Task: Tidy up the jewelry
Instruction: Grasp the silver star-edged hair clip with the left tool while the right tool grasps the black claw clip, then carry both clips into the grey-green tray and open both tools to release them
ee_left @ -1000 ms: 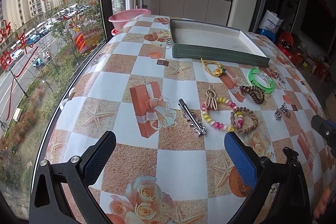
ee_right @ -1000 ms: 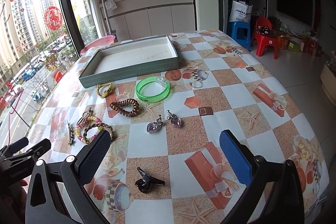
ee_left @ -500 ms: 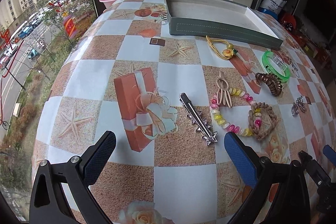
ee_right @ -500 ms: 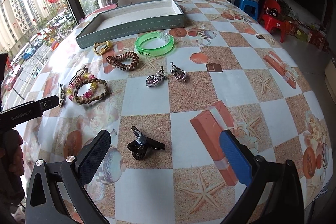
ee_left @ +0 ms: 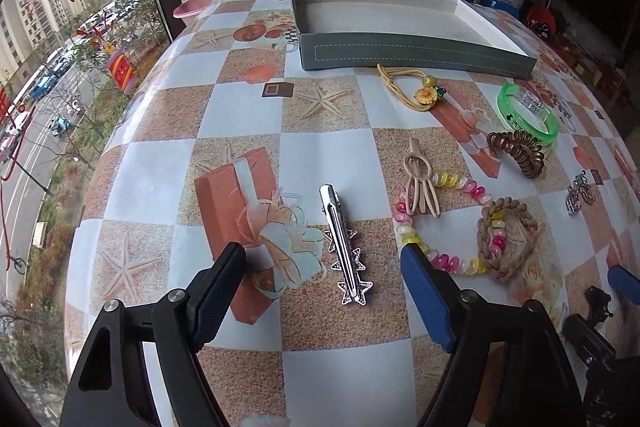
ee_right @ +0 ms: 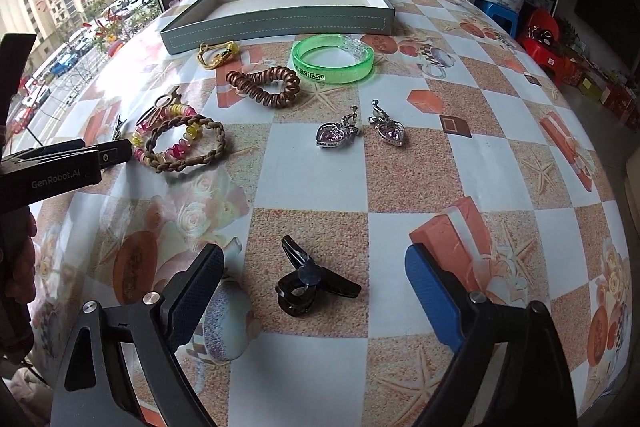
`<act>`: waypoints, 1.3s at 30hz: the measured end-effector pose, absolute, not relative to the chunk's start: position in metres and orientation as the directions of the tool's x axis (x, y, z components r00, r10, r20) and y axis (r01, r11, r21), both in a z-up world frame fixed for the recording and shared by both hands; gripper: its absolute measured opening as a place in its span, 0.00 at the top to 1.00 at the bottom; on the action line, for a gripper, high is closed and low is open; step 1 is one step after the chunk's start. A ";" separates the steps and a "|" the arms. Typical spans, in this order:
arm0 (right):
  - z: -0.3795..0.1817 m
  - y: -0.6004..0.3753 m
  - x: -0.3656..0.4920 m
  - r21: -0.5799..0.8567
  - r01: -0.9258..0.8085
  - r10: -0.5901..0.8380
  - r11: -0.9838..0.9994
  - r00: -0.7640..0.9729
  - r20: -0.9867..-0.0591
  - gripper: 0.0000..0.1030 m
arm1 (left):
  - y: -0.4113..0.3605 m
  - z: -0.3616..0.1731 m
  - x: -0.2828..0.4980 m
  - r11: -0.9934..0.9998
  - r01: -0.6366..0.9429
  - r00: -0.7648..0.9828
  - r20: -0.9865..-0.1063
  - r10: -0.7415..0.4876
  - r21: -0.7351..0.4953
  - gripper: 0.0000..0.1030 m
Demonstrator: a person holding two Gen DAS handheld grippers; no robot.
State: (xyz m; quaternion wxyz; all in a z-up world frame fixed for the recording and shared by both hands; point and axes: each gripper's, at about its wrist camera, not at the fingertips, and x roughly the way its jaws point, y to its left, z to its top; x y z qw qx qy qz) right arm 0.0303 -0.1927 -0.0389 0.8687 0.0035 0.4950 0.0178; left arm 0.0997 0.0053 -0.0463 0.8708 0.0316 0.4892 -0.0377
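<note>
The silver star hair clip [ee_left: 344, 247] lies flat on the patterned tablecloth [ee_left: 240, 107] between the two fingers of the left gripper [ee_left: 324, 263], its starred end nearest the camera and its plain end pointing away. Neither pad touches it; the jaws stand wide around it and are closing. Beyond the blue right-hand finger [ee_left: 426, 295] lies the pink-and-yellow bead bracelet [ee_left: 436, 187], with the braided tan bracelet [ee_left: 506, 239] overlapping it and the beige hairpin [ee_left: 420, 179] resting across its far end. Further ahead of the fingers sit the yellow flower hair tie [ee_left: 416, 89], the brown spiral hair tie [ee_left: 518, 151] and the green bangle [ee_left: 528, 115], and past them the shallow grey tray [ee_left: 400, 53], which holds nothing that can be seen.

In the right wrist view, the black claw clip [ee_right: 308, 281] lies on the cloth between the fingers of the right gripper [ee_right: 316, 275], a little nearer the black left-hand finger [ee_right: 196, 291] than the blue one. These jaws are also wide and closing, with no pad on the clip. Ahead of the fingers lie two heart-shaped purple earrings [ee_right: 360, 133], side by side and just apart. The left gripper's black body enters this view from the left edge, beside the bracelets, with part of a hand [ee_right: 18, 259] below it.
</note>
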 end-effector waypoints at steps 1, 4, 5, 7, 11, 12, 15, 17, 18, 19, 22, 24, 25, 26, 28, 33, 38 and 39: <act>-0.039 -0.192 0.030 0.016 -0.033 0.031 0.999 0.509 -0.860 0.15 | 0.003 -0.046 0.099 0.994 0.109 0.520 -0.853 -0.043 0.016 0.24; -0.037 -0.188 0.029 -0.002 -0.046 0.022 0.999 0.513 -0.858 0.30 | -0.002 -0.044 0.099 0.989 0.145 0.523 -0.849 -0.070 0.007 0.46; -0.036 -0.188 0.029 -0.001 -0.049 0.024 0.999 0.515 -0.857 0.33 | -0.003 -0.043 0.099 0.988 0.155 0.524 -0.848 -0.080 0.002 0.52; -0.035 -0.188 0.028 -0.003 -0.048 0.023 0.999 0.517 -0.856 0.51 | -0.002 -0.043 0.099 0.985 0.173 0.521 -0.847 -0.108 -0.020 0.71; -0.033 -0.192 0.027 0.012 -0.035 0.028 0.999 0.523 -0.852 0.71 | 0.003 -0.041 0.097 0.980 0.190 0.519 -0.840 -0.157 -0.065 0.72; -0.032 -0.194 0.027 0.028 -0.028 0.038 0.999 0.525 -0.850 0.72 | 0.004 -0.041 0.096 0.978 0.191 0.519 -0.838 -0.169 -0.079 0.72; -0.031 -0.202 0.026 0.082 -0.011 0.076 0.997 0.526 -0.847 0.74 | 0.009 -0.039 0.093 0.977 0.185 0.513 -0.837 -0.189 -0.107 0.72; -0.028 -0.207 0.027 0.118 0.000 0.100 0.993 0.528 -0.844 0.78 | 0.011 -0.033 0.089 0.975 0.187 0.520 -0.831 -0.199 -0.116 0.72; -0.026 -0.210 0.027 0.134 0.005 0.111 0.991 0.529 -0.842 0.78 | 0.011 -0.029 0.087 0.975 0.190 0.526 -0.826 -0.203 -0.119 0.72; -0.024 -0.213 0.028 0.152 0.009 0.124 0.988 0.532 -0.838 0.78 | 0.012 -0.024 0.085 0.973 0.195 0.535 -0.818 -0.211 -0.123 0.72; -0.016 -0.220 0.031 0.188 0.015 0.150 0.982 0.544 -0.826 0.78 | 0.011 -0.004 0.082 0.967 0.213 0.558 -0.796 -0.235 -0.136 0.72; -0.010 -0.224 0.033 0.216 0.020 0.170 0.976 0.550 -0.818 0.78 | 0.010 0.011 0.081 0.963 0.223 0.574 -0.779 -0.254 -0.150 0.72; -0.007 -0.226 0.035 0.232 0.022 0.182 0.972 0.552 -0.814 0.78 | 0.009 0.018 0.081 0.962 0.226 0.580 -0.772 -0.260 -0.154 0.72; -0.005 -0.228 0.037 0.250 0.024 0.195 0.968 0.553 -0.810 0.78 | 0.008 0.026 0.081 0.960 0.231 0.587 -0.764 -0.269 -0.161 0.72; 0.003 -0.232 0.043 0.292 0.024 0.230 0.956 0.553 -0.801 0.78 | 0.007 0.041 0.084 0.954 0.240 0.593 -0.752 -0.290 -0.179 0.72; 0.031 -0.242 0.068 0.361 0.016 0.290 0.932 0.566 -0.772 0.78 | 0.000 0.079 0.101 0.937 0.264 0.590 -0.731 -0.343 -0.227 0.72; 0.069 -0.248 0.109 0.379 -0.014 0.314 0.925 0.589 -0.745 0.78 | -0.010 0.111 0.135 0.937 0.276 0.615 -0.709 -0.345 -0.216 0.72; 0.078 -0.249 0.119 0.374 -0.022 0.313 0.927 0.593 -0.742 0.78 | -0.012 0.117 0.142 0.940 0.274 0.629 -0.701 -0.336 -0.205 0.72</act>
